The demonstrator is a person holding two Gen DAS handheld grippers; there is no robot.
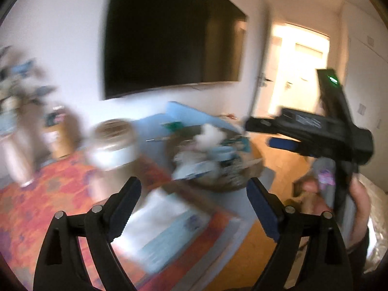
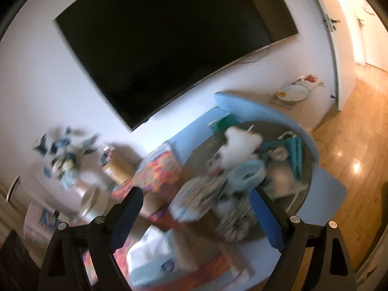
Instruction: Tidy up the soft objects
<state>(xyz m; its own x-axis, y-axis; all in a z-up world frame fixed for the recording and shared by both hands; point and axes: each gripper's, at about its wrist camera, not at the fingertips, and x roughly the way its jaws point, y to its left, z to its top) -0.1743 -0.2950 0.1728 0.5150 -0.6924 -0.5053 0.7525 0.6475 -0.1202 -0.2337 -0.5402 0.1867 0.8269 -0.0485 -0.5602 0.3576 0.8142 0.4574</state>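
Both views are blurred by motion. A heap of soft things [image 1: 213, 155], with a white fluffy piece [image 1: 209, 133] on top, lies in a round basket [image 1: 252, 169] on the floor. It also shows in the right wrist view [image 2: 232, 169], with the white piece [image 2: 240, 143] on top. A pale blue pack [image 1: 167, 232] lies below my left gripper [image 1: 194, 208], which is open and empty. My right gripper [image 2: 196, 215] is open and empty above a similar pack [image 2: 157, 259]. The right gripper also shows in the left wrist view [image 1: 266, 133], held in a hand.
A large dark TV [image 1: 169, 36] hangs on the white wall. An orange-red patterned rug [image 1: 43, 194] covers the floor at left, with a jar [image 1: 112, 143] and a vase of flowers [image 1: 17, 92]. A blue mat [image 2: 254, 111] lies behind the basket. Wood floor [image 2: 351, 133] and a doorway [image 1: 298, 72] are at right.
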